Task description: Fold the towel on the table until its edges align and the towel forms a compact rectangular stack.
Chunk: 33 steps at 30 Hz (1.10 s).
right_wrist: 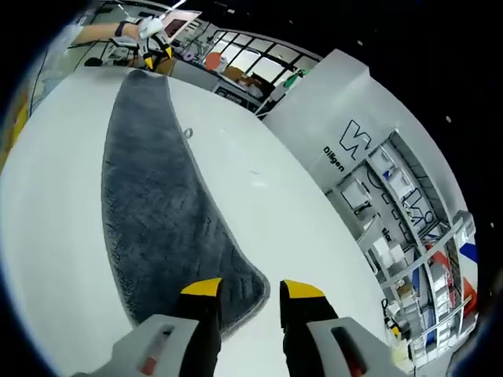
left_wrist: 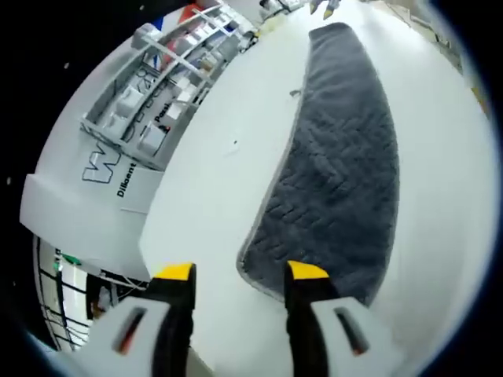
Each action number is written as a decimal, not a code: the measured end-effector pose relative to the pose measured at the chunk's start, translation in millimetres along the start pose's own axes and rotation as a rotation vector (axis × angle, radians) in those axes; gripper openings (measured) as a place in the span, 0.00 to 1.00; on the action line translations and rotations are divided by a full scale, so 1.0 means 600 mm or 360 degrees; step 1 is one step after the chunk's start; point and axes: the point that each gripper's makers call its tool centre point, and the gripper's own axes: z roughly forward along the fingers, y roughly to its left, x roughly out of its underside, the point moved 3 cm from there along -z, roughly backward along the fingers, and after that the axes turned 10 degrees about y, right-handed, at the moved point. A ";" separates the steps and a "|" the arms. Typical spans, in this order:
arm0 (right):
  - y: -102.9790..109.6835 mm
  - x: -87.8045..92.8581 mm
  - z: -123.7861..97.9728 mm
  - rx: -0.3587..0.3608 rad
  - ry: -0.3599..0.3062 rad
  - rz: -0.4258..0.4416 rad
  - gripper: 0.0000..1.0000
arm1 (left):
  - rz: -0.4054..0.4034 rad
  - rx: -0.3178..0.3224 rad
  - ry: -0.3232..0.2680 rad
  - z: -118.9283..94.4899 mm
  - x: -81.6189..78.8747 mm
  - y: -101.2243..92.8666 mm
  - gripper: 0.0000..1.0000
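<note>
Left gripper view: one grey towel, lying flat and long on the white table, apparently a single layer or a narrow strip; no compact stack yet. Pale trim along the long edge. A small loop tag sticks out from that edge.

Left gripper: jaws spread, yellow tips just above the near corner of the towel, one tip over the cloth, the other over bare table. Nothing pinched.

Right gripper view: same towel, seen from its opposite end. Right gripper: jaws spread, straddling the rounded corner, holding nothing.

Far end: a person's hand with the other gripper near the towel's end.

Surroundings: shelving with boxes, and a white panel with lettering.

Handling note, as we judge it: we lower each gripper onto its own corner, pinch one layer including the trim, lift both ends evenly, and bring them together edge on edge, so the fold lands square.
</note>
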 end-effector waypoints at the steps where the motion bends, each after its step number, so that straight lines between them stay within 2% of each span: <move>1: 0.002 -0.002 -0.006 -0.0002 -0.0026 0.0024 0.31 | -0.0039 0.0009 -0.0027 -0.007 -0.002 -0.003 0.51; 6: 0.012 -0.008 -0.036 -0.0018 -0.0128 0.0135 0.33 | -0.0217 0.0087 -0.0127 -0.039 -0.007 -0.024 0.57; 10: 0.027 -0.017 -0.059 -0.0044 -0.0208 0.0260 0.39 | -0.0490 0.0178 -0.0281 -0.067 -0.014 -0.042 0.61; 13: 0.042 -0.019 -0.077 -0.0084 -0.0267 0.0403 0.44 | -0.0615 0.0225 -0.0372 -0.080 -0.021 -0.057 0.65; 15: 0.055 -0.019 -0.088 -0.0125 -0.0291 0.0488 0.47 | -0.0643 0.0235 -0.0414 -0.090 -0.024 -0.069 0.68; 21: 0.081 -0.008 -0.114 -0.0136 -0.0284 0.0606 0.60 | -0.0760 0.0256 -0.0507 -0.124 -0.028 -0.114 0.79; 22: 0.089 -0.006 -0.119 -0.0139 -0.0275 0.0623 0.64 | -0.0795 0.0277 -0.0526 -0.128 -0.028 -0.120 0.80; 23: 0.095 -0.003 -0.124 -0.0143 -0.0273 0.0659 0.67 | -0.0848 0.0341 -0.0564 -0.137 -0.031 -0.133 0.81; 28: 0.133 0.001 -0.150 -0.0155 -0.0277 0.0717 0.72 | -0.0981 0.0360 -0.0626 -0.163 -0.021 -0.162 0.84; 29: 0.140 0.001 -0.155 -0.0156 -0.0279 0.0735 0.72 | -0.1035 0.0351 -0.0621 -0.166 -0.017 -0.168 0.86; 30: 0.150 0.006 -0.161 -0.0152 -0.0247 0.0749 0.72 | -0.1031 0.0355 -0.0613 -0.170 -0.014 -0.178 0.88; 32: 0.154 0.017 -0.169 -0.0030 -0.0174 0.0766 0.70 | -0.1086 0.0305 -0.0629 -0.177 -0.007 -0.192 0.88; 33: 0.159 0.017 -0.171 -0.0026 -0.0162 0.0785 0.70 | -0.1092 0.0306 -0.0633 -0.179 -0.005 -0.197 0.89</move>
